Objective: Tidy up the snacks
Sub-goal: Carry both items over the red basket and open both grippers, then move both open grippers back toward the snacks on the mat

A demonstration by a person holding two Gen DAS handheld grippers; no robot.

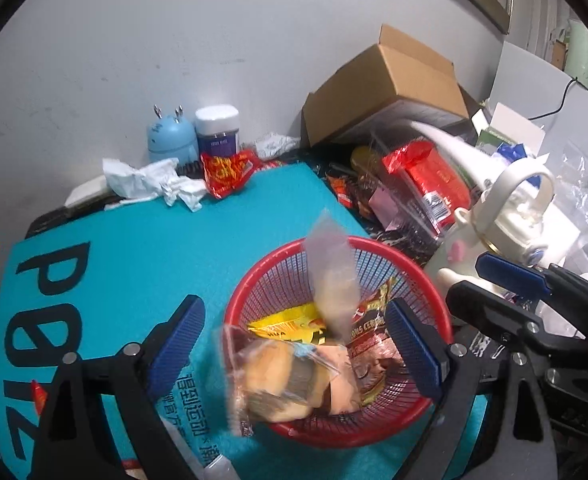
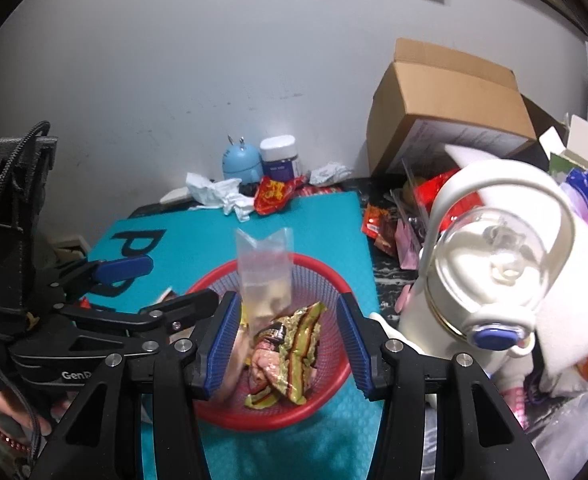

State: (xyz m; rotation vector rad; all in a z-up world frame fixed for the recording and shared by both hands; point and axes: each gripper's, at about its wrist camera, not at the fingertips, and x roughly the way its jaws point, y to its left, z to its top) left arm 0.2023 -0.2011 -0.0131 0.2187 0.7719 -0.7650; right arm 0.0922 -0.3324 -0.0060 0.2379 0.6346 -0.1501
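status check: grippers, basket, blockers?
Left gripper open, empty. Right gripper open, empty. Red basket holds several snack packs. White kettle crowds basket's right.

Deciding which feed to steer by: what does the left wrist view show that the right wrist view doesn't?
Left wrist only: a clear-wrapped bread bun at the red mesh basket's near rim, and a yellow snack packet inside.

Right wrist only: a hand holding the left gripper, and the white bottle's clear domed lid.

Both: the basket on the teal mat, an upright clear plastic bag, the brown cardboard box.
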